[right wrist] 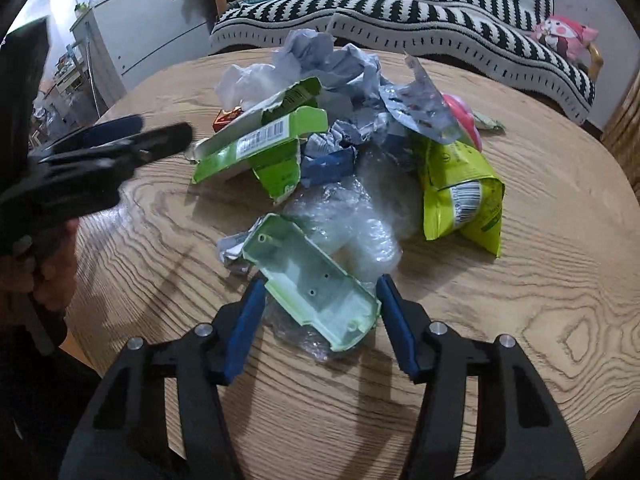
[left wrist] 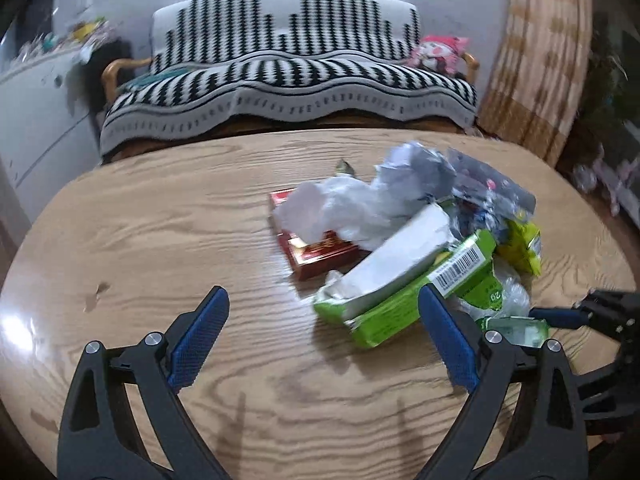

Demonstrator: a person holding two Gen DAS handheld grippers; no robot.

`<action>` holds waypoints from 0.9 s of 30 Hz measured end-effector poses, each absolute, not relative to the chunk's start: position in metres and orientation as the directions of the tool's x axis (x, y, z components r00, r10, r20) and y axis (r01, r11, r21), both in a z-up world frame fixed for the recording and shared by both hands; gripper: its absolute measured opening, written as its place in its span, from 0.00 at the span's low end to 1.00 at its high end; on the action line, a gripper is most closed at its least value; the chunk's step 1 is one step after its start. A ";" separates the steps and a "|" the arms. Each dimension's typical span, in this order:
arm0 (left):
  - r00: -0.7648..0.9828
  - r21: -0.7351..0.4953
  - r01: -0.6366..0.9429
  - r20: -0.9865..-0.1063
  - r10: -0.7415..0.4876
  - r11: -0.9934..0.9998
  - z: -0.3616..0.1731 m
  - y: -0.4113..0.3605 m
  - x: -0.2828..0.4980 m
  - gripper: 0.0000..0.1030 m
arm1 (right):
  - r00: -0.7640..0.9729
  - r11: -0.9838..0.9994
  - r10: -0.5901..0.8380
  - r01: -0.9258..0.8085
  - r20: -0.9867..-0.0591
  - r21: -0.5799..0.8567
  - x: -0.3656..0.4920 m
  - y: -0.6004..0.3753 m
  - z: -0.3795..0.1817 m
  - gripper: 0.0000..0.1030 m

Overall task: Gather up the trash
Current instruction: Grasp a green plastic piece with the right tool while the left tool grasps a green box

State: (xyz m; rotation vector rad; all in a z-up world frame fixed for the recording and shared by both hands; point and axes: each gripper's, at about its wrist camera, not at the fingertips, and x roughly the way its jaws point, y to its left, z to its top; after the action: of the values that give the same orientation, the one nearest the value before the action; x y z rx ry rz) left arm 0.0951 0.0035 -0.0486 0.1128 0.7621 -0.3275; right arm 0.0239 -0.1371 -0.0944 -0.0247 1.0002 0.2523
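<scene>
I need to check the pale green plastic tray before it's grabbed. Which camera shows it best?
The right wrist view: the pale green plastic tray lies close, between the open right claw fingers, inside visible. The left wrist view shows only a sliver.

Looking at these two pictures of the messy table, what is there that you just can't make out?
- Red box, left wrist view: mostly covered by white crumpled plastic; its print is blurred.
- Left gripper, right wrist view: motion-blurred.
- Pink round item, right wrist view: half hidden behind the torn foil wrapper.
- Shelf clutter, left wrist view: too blurred to identify.
</scene>
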 end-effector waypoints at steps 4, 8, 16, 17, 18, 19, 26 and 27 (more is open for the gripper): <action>0.680 0.040 0.373 -0.691 -0.244 0.927 -0.053 -0.012 0.096 0.90 | 0.522 0.966 0.218 -0.237 -0.824 0.106 0.016 -0.144 -0.088 0.14; 0.686 0.082 0.407 -0.685 -0.245 0.910 -0.057 -0.020 0.097 0.90 | 0.522 0.959 0.253 -0.244 -0.815 0.141 0.009 -0.157 -0.080 0.14; 0.691 0.120 0.440 -0.678 -0.250 0.890 -0.064 -0.032 0.099 0.90 | 0.533 0.953 0.293 -0.231 -0.793 0.197 0.002 -0.167 -0.068 0.13; 0.692 0.131 0.443 -0.678 -0.246 0.887 -0.066 -0.036 0.099 0.90 | 0.535 0.951 0.301 -0.227 -0.790 0.209 0.001 -0.169 -0.065 0.13; 0.693 0.143 0.446 -0.680 -0.240 0.884 -0.068 -0.039 0.100 0.90 | 0.537 0.950 0.308 -0.221 -0.785 0.221 -0.001 -0.173 -0.063 0.13; 0.693 0.150 0.453 -0.680 -0.241 0.879 -0.069 -0.041 0.100 0.90 | 0.539 0.949 0.313 -0.216 -0.782 0.231 -0.003 -0.175 -0.062 0.13; 0.683 0.171 0.485 -0.686 -0.250 0.858 -0.075 -0.056 0.100 0.78 | 0.543 0.944 0.330 -0.181 -0.772 0.276 -0.014 -0.193 -0.055 0.13; 0.671 0.157 0.491 -0.696 -0.257 0.857 -0.076 -0.057 0.101 0.63 | 0.546 0.945 0.327 -0.176 -0.772 0.276 -0.016 -0.194 -0.054 0.13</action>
State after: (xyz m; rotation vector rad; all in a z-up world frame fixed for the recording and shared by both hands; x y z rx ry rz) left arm 0.1011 -0.0574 -0.0761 0.3476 0.7209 -0.4308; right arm -0.0156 -0.1941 -0.0544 0.1735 0.9487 0.2997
